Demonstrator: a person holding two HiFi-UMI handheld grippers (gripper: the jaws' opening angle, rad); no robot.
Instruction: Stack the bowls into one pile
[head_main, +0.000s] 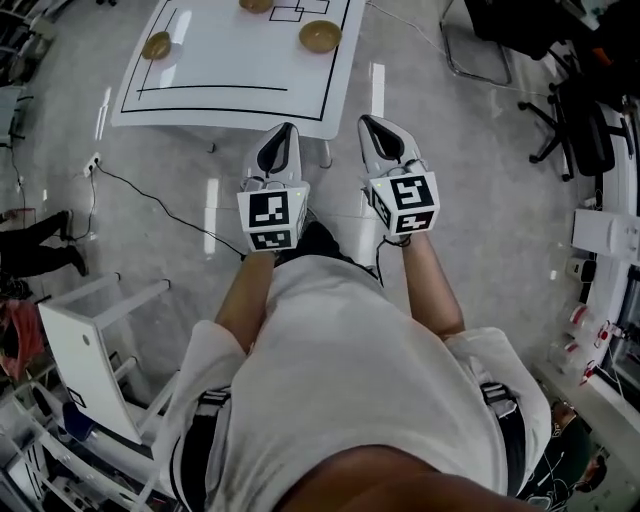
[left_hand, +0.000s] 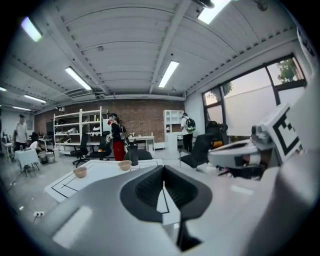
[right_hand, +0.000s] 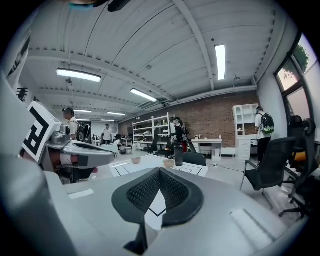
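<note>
Three tan bowls stand apart on the white table (head_main: 230, 90): one at its left edge (head_main: 157, 45), one at the right (head_main: 319, 36), one at the far edge (head_main: 256, 5). Both grippers hover over the floor short of the table's near edge, side by side, pointing at it. My left gripper (head_main: 287, 132) is shut with nothing in it, and so is my right gripper (head_main: 368, 123). In the left gripper view the shut jaws (left_hand: 164, 187) face two bowls (left_hand: 80, 172) (left_hand: 125, 165). The right gripper view shows its shut jaws (right_hand: 159, 186) and two bowls (right_hand: 136, 160) (right_hand: 168, 163).
A dark bottle (left_hand: 134, 155) stands on the table's far side. A white stand (head_main: 85, 360) is at my lower left and a cable (head_main: 150, 195) runs over the floor. Office chairs (head_main: 575, 130) stand to the right. Several people (left_hand: 116, 142) and shelves are beyond the table.
</note>
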